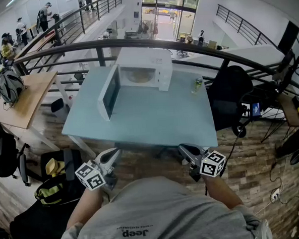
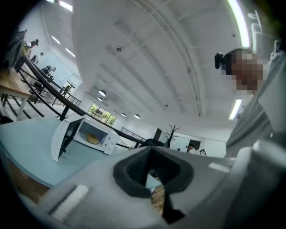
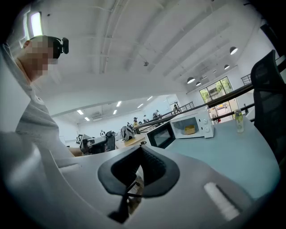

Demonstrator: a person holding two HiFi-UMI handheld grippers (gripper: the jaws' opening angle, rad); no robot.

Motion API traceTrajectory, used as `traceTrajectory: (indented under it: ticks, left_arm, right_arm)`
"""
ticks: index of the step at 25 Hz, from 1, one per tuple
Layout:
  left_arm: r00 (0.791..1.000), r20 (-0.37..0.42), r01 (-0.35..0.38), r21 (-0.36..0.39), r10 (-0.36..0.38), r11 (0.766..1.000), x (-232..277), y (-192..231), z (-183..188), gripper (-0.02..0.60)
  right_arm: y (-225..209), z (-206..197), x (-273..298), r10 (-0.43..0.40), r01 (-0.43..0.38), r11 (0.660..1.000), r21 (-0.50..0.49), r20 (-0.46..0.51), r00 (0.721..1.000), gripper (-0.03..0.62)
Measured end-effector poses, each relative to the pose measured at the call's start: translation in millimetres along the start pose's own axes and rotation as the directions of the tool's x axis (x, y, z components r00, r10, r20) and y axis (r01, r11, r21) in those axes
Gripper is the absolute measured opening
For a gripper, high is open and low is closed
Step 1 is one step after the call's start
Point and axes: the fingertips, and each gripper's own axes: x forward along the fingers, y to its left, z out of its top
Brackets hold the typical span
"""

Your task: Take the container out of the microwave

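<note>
A white microwave (image 1: pixel 144 69) stands at the far side of the light-blue table (image 1: pixel 154 118), its door (image 1: pixel 109 92) swung open to the left. Inside sits a round yellowish container (image 1: pixel 139 75), also seen in the left gripper view as the container (image 2: pixel 92 138) and in the right gripper view as the container (image 3: pixel 189 129). Both grippers are held close to the person's body, short of the table's near edge and far from the microwave. My left gripper (image 1: pixel 109 156) looks shut and holds nothing. My right gripper (image 1: pixel 188 152) is shut and empty too.
A small bottle (image 1: pixel 197 84) stands on the table to the right of the microwave. A black office chair (image 1: pixel 229 94) sits at the table's right side. A wooden desk (image 1: pixel 24 99) with a helmet (image 1: pixel 9 85) is on the left. A curved railing (image 1: pixel 185 43) runs behind the table.
</note>
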Motion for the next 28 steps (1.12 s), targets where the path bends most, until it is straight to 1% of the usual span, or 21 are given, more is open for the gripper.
traceTrajectory:
  ticks: [11,16,20,28]
  left_arm:
    - [1.0,-0.012,-0.002,0.001,0.002,1.0,8.6,-0.2,-2.0,0.026]
    - [1.0,-0.017,-0.004,0.009,0.004,1.0,21.6,-5.8,-0.7,0.026]
    - [1.0,-0.019,-0.006,0.014,0.007,1.0,38.4,-18.4,-4.2,0.026]
    - [1.0,-0.025,0.006,0.02,-0.005,1.0,96.9,-65.0,-26.8,0.026]
  right_arm:
    - [-8.0,3.6,-0.2,0.006,-0.006,1.0,0.005,0.002,1.0,0.003]
    - [-19.4,9.2,-8.2,0.009,-0.01,0.999,0.049,0.023,1.0,0.003]
    - [-29.9,12.4,-27.3,0.011,-0.013,0.998,0.059,0.036,0.999,0.003]
    - [-61.7,20.8,-89.2,0.026,-0.028,0.999,0.037,0.046,0.999,0.005]
